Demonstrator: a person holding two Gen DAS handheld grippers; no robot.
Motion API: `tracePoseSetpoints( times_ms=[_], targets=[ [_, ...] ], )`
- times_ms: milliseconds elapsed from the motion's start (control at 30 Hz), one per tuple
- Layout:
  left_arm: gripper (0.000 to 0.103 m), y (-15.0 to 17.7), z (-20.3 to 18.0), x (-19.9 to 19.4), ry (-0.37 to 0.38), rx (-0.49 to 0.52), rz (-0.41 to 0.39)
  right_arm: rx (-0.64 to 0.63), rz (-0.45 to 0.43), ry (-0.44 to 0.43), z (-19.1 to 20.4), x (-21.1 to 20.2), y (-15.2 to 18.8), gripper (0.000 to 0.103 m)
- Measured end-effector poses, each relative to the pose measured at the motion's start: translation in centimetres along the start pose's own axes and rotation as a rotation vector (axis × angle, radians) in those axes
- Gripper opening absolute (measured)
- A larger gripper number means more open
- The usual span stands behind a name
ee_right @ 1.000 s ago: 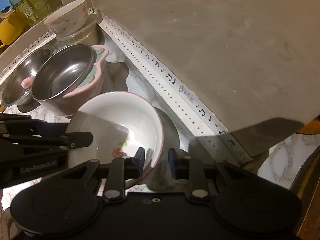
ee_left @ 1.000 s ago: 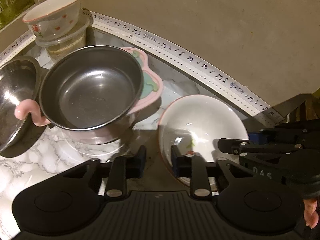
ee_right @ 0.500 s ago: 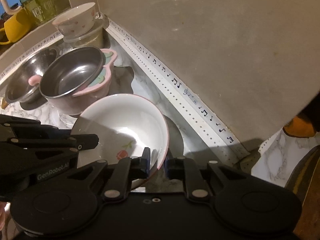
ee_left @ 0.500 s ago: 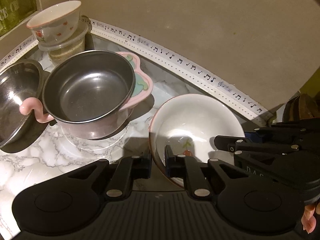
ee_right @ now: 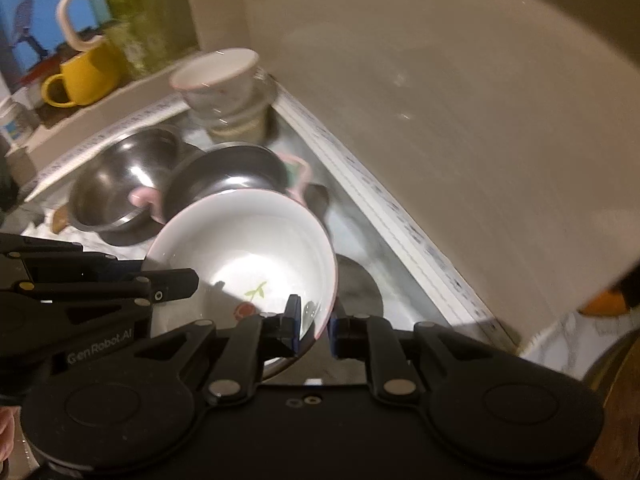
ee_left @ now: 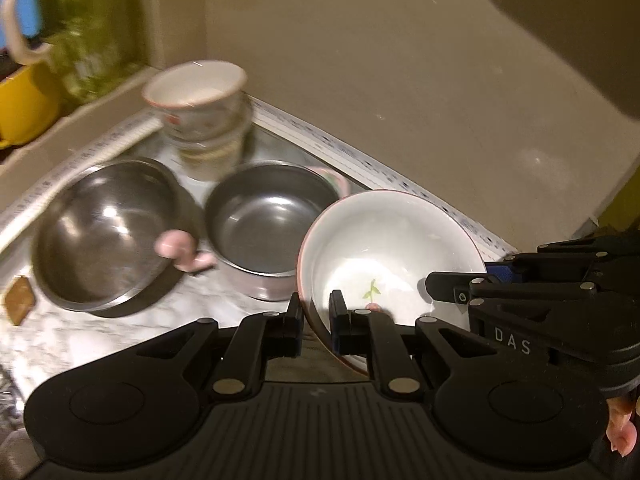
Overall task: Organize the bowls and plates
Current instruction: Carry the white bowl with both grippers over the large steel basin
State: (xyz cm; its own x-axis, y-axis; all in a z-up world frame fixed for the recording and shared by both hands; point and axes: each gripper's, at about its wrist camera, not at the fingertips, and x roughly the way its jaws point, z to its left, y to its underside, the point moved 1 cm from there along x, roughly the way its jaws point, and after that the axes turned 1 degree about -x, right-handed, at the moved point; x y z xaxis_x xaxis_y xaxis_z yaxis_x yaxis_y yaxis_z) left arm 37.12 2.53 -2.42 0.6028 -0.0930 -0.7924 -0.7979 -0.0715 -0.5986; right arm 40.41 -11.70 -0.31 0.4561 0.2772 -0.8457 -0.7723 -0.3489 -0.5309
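Observation:
A white bowl (ee_left: 394,254) with a pink rim and a small flower inside is held off the marble counter by both grippers. My left gripper (ee_left: 315,320) is shut on its near-left rim. My right gripper (ee_right: 316,322) is shut on its near-right rim; the bowl (ee_right: 256,252) tilts in that view. Behind it stands a steel pot (ee_left: 268,224) on a pink-handled dish, with a wide steel bowl (ee_left: 104,232) to its left.
A small flowered bowl (ee_left: 198,92) sits on a clear container in the back corner. A green pitcher (ee_right: 148,12) and a yellow mug (ee_right: 86,78) stand on the ledge. The beige wall (ee_left: 400,80) runs along the right behind a patterned strip.
Both grippers have lifted the white bowl off the counter and carried it up and toward the steel pot. The views now look higher, showing the ledge.

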Motion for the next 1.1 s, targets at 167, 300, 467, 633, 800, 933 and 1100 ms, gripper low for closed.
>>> tracePoseSetpoints(
  times_ms=[167,300,467,633,800,933,1100],
  targets=[
    [0.011,-0.9,3.2,-2.6,-0.048,-0.037,-0.041,-0.055,-0.029,-0.041,3.4,-0.3,-2.4,0.014],
    [0.011,-1.7,6.1,-4.1,-0.096,-0.071,-0.072,-0.098,-0.051,-0.076,6.2,-0.1,-4.6,0.014],
    [0.011,-2.7,9.8,-4.9,-0.161,-0.108,-0.095,-0.142,-0.063,-0.12,9.6,0.9,-7.3,0.014],
    [0.011,-3.4,12.8,-3.8,-0.217,-0.144,-0.084,-0.171,-0.049,-0.159,12.0,3.4,-9.2,0.014],
    [0.011,-3.6,15.2,-1.7,-0.257,-0.185,-0.066,-0.215,-0.033,-0.183,13.2,6.6,-10.5,0.014],
    [0.011,-3.6,16.7,0.2,-0.281,-0.208,-0.046,-0.229,0.0,-0.193,14.0,9.1,-11.3,0.014],
    [0.011,-3.6,18.3,2.3,-0.304,-0.222,-0.02,-0.248,0.036,-0.2,14.8,11.6,-11.8,0.014]
  ],
)
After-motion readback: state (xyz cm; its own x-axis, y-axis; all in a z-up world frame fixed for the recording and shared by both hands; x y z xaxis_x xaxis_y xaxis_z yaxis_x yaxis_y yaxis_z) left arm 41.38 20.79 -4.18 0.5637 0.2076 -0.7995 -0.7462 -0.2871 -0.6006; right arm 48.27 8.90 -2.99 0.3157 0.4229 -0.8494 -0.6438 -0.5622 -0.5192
